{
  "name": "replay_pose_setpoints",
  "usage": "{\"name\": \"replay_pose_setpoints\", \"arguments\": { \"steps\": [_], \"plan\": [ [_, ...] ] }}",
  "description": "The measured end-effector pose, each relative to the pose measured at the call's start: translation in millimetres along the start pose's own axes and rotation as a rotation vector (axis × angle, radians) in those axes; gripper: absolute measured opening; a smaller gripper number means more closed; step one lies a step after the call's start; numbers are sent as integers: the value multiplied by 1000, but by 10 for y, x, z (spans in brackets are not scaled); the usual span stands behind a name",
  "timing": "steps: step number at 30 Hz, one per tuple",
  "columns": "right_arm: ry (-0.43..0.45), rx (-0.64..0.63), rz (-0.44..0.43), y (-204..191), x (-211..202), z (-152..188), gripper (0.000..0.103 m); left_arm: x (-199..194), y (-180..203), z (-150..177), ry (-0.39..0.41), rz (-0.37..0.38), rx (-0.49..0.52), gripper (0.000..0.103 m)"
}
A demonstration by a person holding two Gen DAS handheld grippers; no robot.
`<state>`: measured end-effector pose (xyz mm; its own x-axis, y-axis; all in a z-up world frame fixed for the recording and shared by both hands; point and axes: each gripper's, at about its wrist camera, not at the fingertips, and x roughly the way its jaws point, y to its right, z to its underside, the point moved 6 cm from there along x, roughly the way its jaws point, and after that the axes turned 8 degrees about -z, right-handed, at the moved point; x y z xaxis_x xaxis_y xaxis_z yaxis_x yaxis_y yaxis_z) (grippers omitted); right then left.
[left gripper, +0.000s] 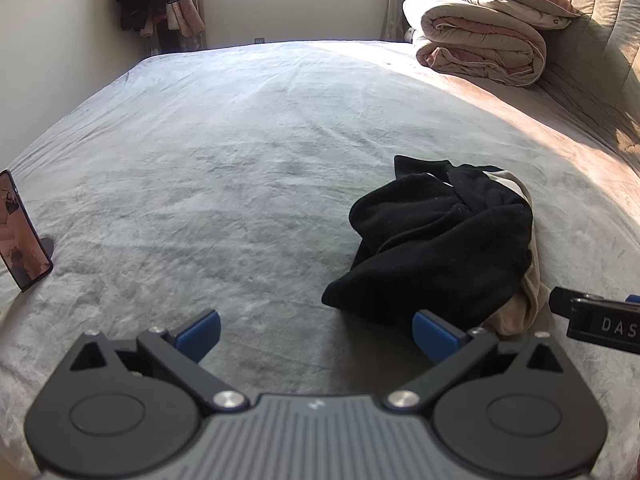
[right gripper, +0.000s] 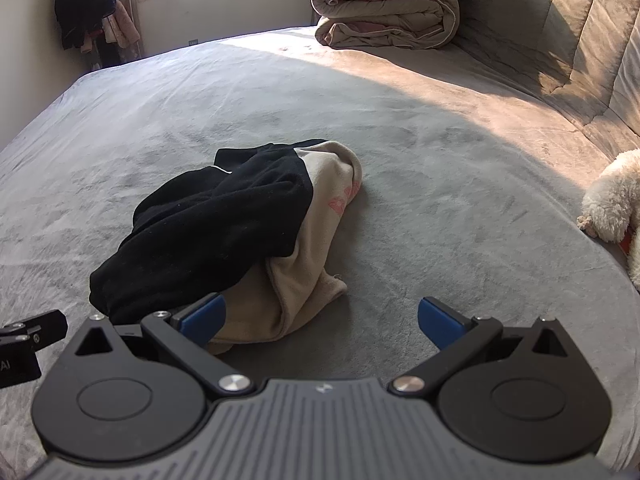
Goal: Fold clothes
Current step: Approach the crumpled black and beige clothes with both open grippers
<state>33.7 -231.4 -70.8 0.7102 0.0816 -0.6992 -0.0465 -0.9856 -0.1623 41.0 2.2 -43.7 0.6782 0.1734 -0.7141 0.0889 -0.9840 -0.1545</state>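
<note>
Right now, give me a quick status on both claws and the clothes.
Left claw open, empty. Right claw open, empty. Black garment bunched over beige garment on grey bedspread, unfolded. Nothing blocking the pile.

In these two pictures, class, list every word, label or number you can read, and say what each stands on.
"DAS": white letters, cut off by the frame edge, on the right tongs.
"AI": cut-off letters on the left tongs.
Pink print on the beige garment: too blurred to read.
Phone screen: nothing legible.
</note>
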Motion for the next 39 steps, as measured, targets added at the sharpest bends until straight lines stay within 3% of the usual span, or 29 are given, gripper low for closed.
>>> {"name": "replay_pose_setpoints", "arguments": {
  "steps": [31,39],
  "plan": [
    [-53,-45,-11,-308,250,14,103,168,-355,64,-73,40,-64,103],
    [-47,-59,-21,-373,260,-12,103,257,-385,107,-86,20,-61,103]
  ]
}}
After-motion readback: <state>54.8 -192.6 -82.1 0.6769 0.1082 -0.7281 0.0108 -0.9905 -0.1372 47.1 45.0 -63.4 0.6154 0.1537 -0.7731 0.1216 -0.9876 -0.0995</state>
